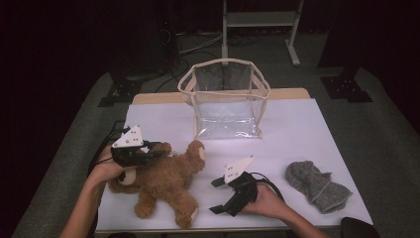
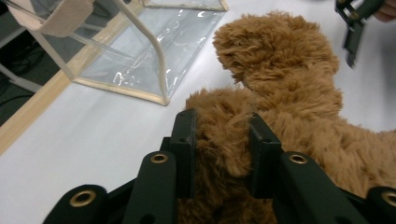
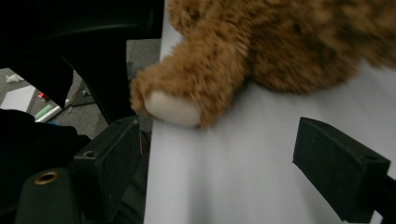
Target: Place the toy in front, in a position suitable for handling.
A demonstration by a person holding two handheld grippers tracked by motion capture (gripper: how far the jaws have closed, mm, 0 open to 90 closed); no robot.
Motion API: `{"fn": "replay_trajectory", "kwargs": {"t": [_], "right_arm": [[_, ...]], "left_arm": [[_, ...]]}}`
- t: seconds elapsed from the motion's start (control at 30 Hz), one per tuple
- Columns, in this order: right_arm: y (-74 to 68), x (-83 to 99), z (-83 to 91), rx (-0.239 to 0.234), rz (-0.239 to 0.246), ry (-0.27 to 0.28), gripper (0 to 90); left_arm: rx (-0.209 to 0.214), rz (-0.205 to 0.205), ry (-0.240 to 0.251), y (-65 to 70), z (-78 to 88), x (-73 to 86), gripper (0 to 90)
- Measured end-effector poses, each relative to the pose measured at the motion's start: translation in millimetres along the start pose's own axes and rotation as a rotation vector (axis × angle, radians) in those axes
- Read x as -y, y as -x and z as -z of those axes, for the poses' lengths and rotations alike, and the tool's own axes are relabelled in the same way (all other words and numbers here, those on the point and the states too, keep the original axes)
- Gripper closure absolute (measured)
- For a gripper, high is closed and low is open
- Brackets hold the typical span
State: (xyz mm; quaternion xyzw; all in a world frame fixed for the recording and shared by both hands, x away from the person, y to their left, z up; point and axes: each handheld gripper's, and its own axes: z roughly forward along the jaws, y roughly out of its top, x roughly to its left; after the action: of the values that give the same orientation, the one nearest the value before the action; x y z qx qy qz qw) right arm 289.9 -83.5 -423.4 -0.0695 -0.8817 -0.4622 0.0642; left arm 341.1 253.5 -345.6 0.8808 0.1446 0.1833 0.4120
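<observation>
A brown plush teddy bear lies on the white table at the front left, one limb raised toward the bag. My left gripper is at the bear's upper end; in the left gripper view both jaws press into a fold of the bear's fur, so it is shut on the bear. My right gripper hovers right of the bear's legs with its jaws wide apart and nothing between them. The right gripper view looks at a bear foot with a pale sole near the table's front edge.
A clear plastic bag with beige trim stands open at the back middle of the table; its corner is close beyond the bear. A grey knitted item lies at the front right. The table's front edge drops to dark floor.
</observation>
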Motion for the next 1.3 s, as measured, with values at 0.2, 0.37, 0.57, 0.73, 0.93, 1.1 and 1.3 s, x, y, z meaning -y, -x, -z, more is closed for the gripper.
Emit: {"fn": "replay_trajectory", "kwargs": {"t": [0.2,0.37,0.57,0.73,0.93,1.1,1.3], "right_arm": [[0.2,-11.2,-29.2,-0.053,0.016,-0.011,14.2],[0.6,-13.9,-46.9,-0.084,0.016,-0.028,14.3],[1.6,-14.3,-67.6,-0.113,0.036,-0.07,28.6],[3.8,-15.7,-74.2,-0.157,0.028,-0.075,47.6],[5.9,-18.5,-71.6,-0.168,0.03,-0.068,65.9],[8.3,-20.4,-67.8,-0.183,0.02,-0.046,67.9],[8.4,-26.1,-60.2,-0.187,0.028,-0.029,68.7]], "left_arm": [[0.001,0.003,0.006,-0.8,0.1,0.3,69.4],[0.007,0.018,0.018,-3.0,0.6,1.7,69.4],[0.006,0.018,0.02,-3.0,1.7,1.3,69.6],[0.002,0.019,0.023,-3.8,2.7,0.2,70.2],[-0.005,0.014,0.022,-3.8,5.0,-0.4,73.8],[-0.029,0.029,0.028,-4.0,8.7,-1.9,75.3],[-0.062,0.016,0.032,-5.3,15.3,-2.9,76.1]]}}
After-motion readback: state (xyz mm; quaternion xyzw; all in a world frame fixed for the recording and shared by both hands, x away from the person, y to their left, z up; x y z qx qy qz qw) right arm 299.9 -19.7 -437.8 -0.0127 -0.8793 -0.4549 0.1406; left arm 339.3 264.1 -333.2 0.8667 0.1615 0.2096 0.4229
